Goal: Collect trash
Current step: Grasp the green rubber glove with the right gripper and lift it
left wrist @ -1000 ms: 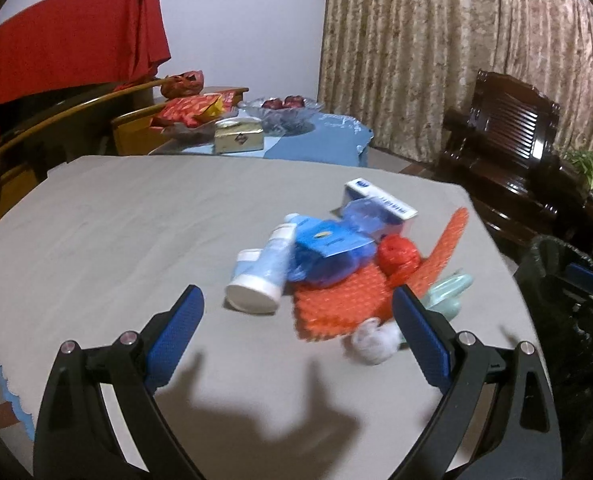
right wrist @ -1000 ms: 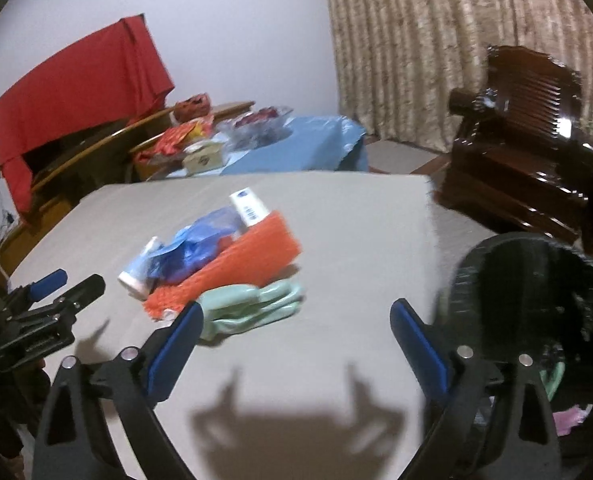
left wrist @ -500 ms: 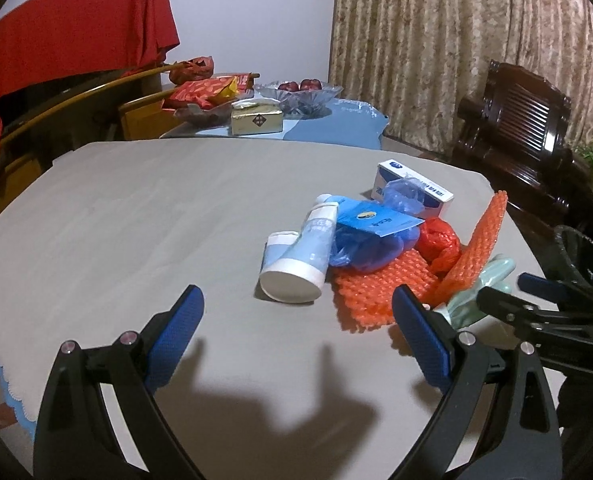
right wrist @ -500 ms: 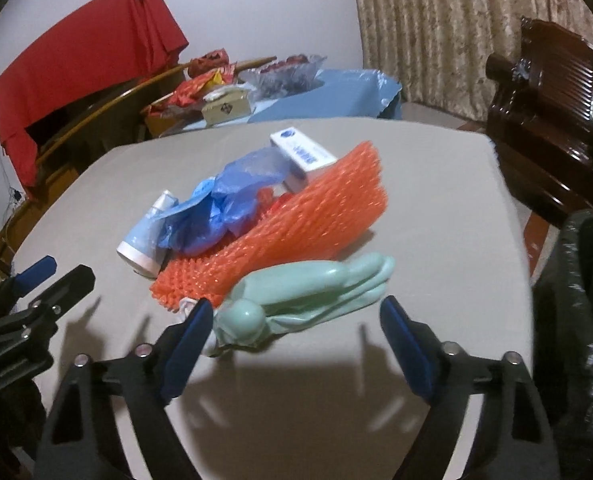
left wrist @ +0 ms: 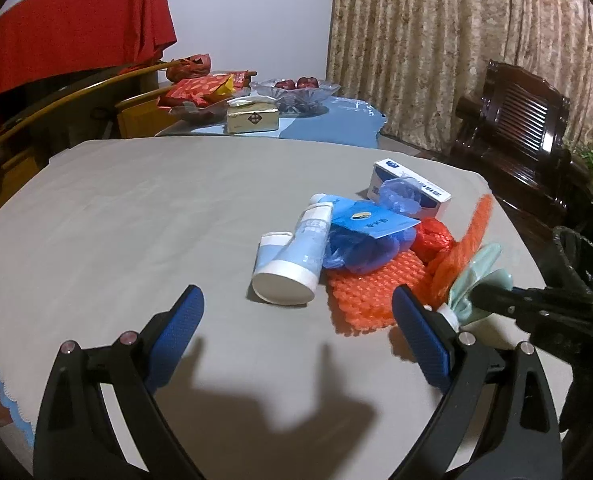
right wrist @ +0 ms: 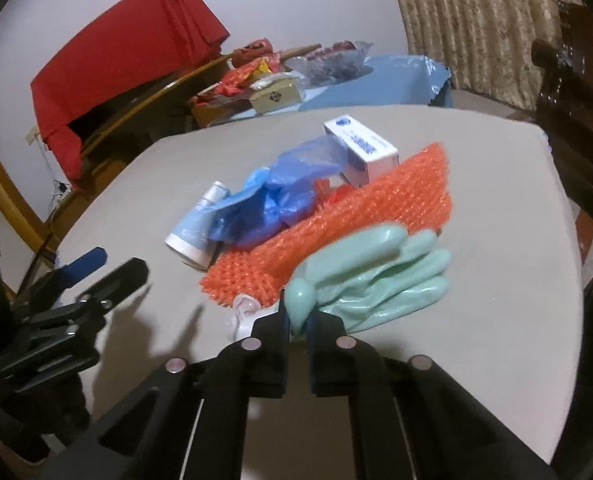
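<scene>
The right tool (right wrist: 298, 322) is clamped on the cuff of the green glove (right wrist: 376, 276), which lies on the surface (right wrist: 496, 320) beside the orange net (right wrist: 336, 216). The left tool (left wrist: 296, 336) waits apart. Next, I think, lift the glove toward the bin (left wrist: 580, 256).

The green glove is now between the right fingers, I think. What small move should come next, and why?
Probably a short lift straight up. The right gripper is shut on the cuff end of the green glove, whose fingers rest partly on the orange mesh. Raising it first should free it without dragging the pile. The left gripper is open and holds nothing.
</scene>
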